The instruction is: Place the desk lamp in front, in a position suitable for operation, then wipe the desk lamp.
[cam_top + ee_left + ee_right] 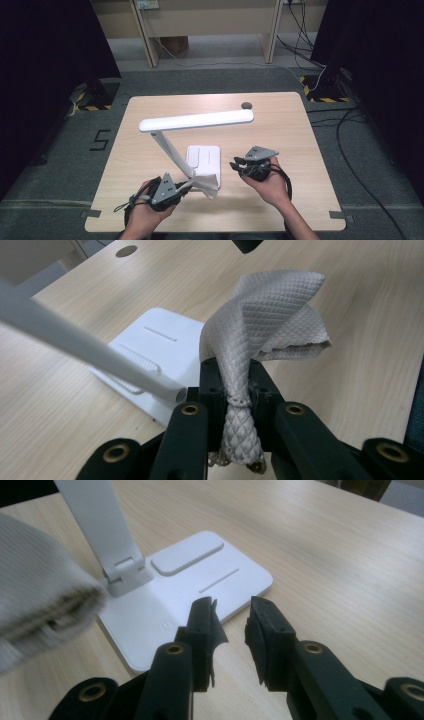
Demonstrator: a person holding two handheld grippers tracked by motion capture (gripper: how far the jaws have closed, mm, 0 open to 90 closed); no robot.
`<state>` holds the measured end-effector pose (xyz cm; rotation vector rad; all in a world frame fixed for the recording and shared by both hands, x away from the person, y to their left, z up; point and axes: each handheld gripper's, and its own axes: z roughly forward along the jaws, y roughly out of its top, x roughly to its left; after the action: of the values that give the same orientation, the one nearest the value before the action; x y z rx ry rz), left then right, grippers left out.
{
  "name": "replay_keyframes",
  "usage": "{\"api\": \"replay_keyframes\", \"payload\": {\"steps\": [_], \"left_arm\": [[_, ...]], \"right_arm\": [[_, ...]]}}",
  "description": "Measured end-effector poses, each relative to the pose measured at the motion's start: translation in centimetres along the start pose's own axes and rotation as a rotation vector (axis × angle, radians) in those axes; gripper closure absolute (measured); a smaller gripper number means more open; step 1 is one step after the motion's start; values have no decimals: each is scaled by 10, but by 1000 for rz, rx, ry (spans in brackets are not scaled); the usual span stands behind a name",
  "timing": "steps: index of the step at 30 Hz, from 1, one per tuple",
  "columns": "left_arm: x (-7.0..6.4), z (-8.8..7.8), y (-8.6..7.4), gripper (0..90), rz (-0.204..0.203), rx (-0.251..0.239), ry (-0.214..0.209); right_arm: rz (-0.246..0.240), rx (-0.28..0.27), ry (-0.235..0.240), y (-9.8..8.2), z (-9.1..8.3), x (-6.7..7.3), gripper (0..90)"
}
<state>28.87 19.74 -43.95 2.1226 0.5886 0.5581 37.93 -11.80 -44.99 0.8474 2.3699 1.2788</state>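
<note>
Left gripper [186, 186] at the near left of the table [280, 125], clamped on a grey cloth [207, 186]. In the left gripper view, cloth [260, 315] bunched into a rope between the two black jaws, pinched tight, its free end fanning up and out beyond the tips. Quilted diamond weave, frayed edge at the right. From the high view, cloth hanging over the near right corner of the lamp base [202, 157], touching or just above it; cannot tell which.

Lamp standing mid-table: flat white base, slanted stem [170, 150] rising from its near side toward the left, long head [197, 120] lying level across the top. Stem [75, 347] passing just left of the left jaws in the left gripper view, close beside the cloth.

Right gripper [236, 164] held just right of the base, pointing left at it. Jaws parted with nothing between them, tips hovering by the base's edge [200, 587]. Cloth [40, 605] blurred at the left of the right gripper view, apart from those jaws.

Small dark round thing [246, 105] at the far edge of the table, well apart from both hands.
</note>
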Motion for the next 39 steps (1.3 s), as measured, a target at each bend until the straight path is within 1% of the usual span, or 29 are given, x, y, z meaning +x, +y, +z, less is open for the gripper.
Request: {"api": "replay_keyframes", "payload": {"steps": [3,5,7,13,17,18,22,23,30,33,36,39], "left_arm": [[1,-11,-4,806,-17,-12,16],[1,-16,-7,806,-25,-16,30],[2,-20,-9,805,-26,-21,43],[1,-28,-10,806,-25,-20,59],[1,-33,-10,806,-20,-38,75],[2,-35,-11,805,-18,-35,74],[3,-38,-14,805,-27,-41,86],[2,-39,-15,805,-42,-36,87],[6,-46,-16,805,-46,-46,111],[8,-51,-15,805,-42,-53,122],[11,-57,-15,805,-39,-55,133],[15,-65,-15,806,-42,-65,149]], "right_arm": [[2,15,-11,-4,3,0,725],[1,14,-17,-7,5,-2,725],[8,20,-18,-8,6,-3,723],[8,25,-18,-12,9,-1,712],[5,29,-11,-13,10,2,714],[2,28,-10,-13,11,2,714],[4,29,-8,-12,13,3,712],[5,30,-6,-12,14,3,711],[-3,32,4,-10,21,4,714],[-11,30,16,-8,25,7,740],[-32,30,26,-6,31,12,808],[-34,32,34,-3,36,18,868]]}}
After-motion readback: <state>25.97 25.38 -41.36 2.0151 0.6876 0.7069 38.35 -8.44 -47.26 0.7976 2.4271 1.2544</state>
